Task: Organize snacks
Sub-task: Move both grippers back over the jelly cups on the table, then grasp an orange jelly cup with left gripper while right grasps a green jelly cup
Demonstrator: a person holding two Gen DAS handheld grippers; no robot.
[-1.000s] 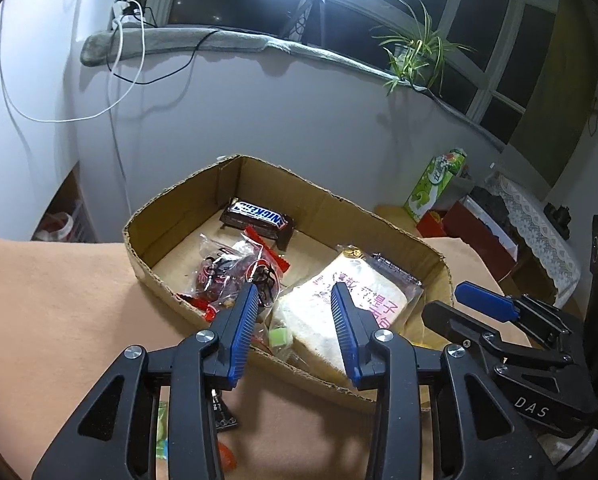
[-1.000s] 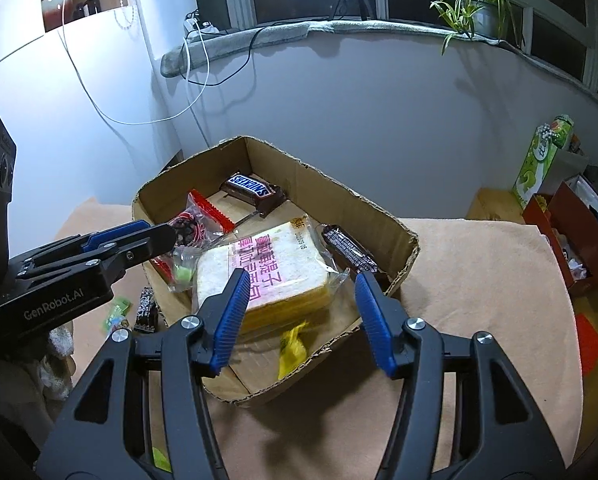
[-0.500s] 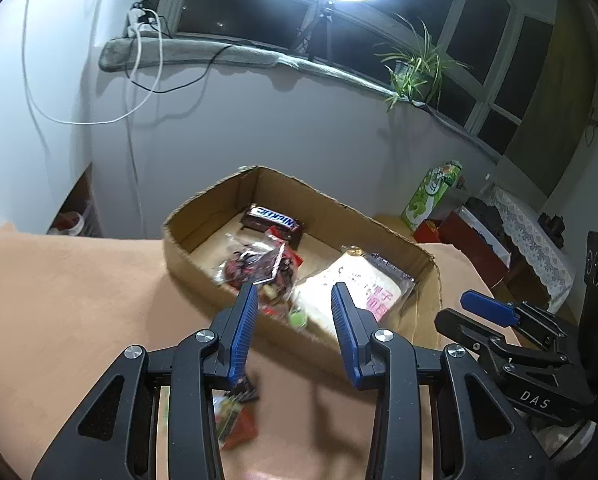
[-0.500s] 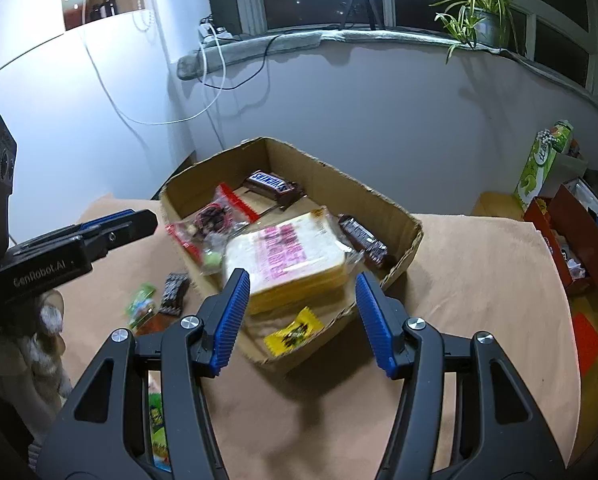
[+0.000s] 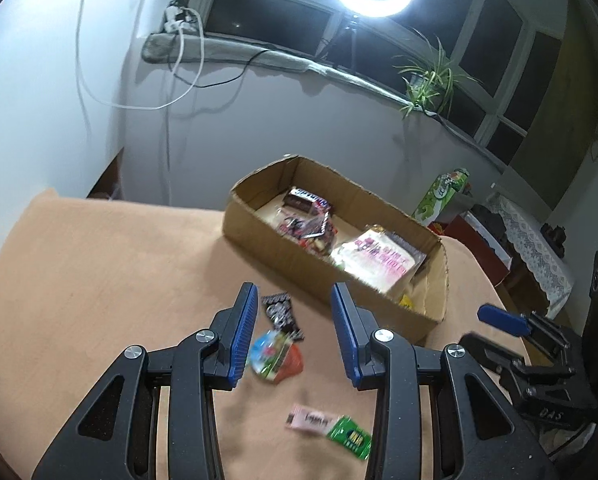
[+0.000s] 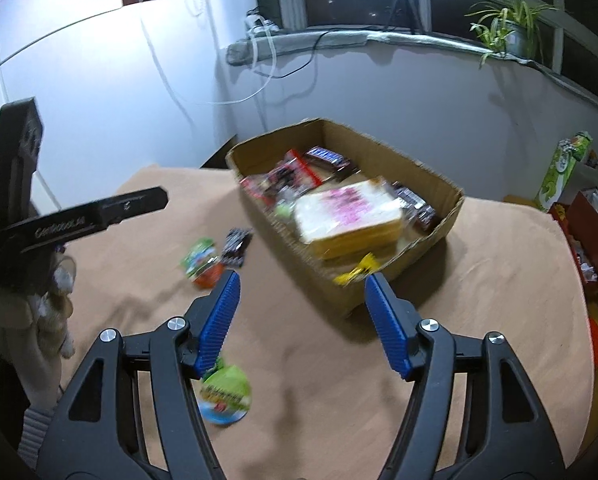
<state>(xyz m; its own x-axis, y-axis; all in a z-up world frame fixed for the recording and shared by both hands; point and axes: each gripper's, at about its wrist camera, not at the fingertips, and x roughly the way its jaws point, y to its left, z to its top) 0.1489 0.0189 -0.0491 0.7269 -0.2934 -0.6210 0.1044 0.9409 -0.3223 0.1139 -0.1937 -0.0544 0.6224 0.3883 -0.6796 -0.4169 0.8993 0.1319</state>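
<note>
A cardboard box [image 5: 295, 260] on the tan tablecloth holds a bread bag [image 5: 375, 258], a chocolate bar [image 5: 305, 200] and a red-and-clear packet [image 5: 307, 230]. My left gripper [image 5: 293, 296] hovers short of the box, open and empty. Under it on the cloth lie a black packet [image 5: 281, 314], a green-orange packet [image 5: 275, 356] and a pink-green packet [image 5: 327, 428]. My right gripper [image 6: 303, 284] also hangs before the box [image 6: 451, 216]; its jaws are opening with nothing between them. A round green packet [image 6: 225, 394] lies by its left finger.
A green carton [image 6: 563, 172] and a red box [image 6: 595, 232] stand past the table's right edge. A white wall rises behind the box, with a potted plant [image 6: 503, 28] on the sill. A person's fuzzy sleeve [image 6: 39, 304] is at the left.
Both grippers have drawn back from the box, which now looks smaller and farther. Loose packets on the cloth have come into view. The right jaws stand wider than before.
</note>
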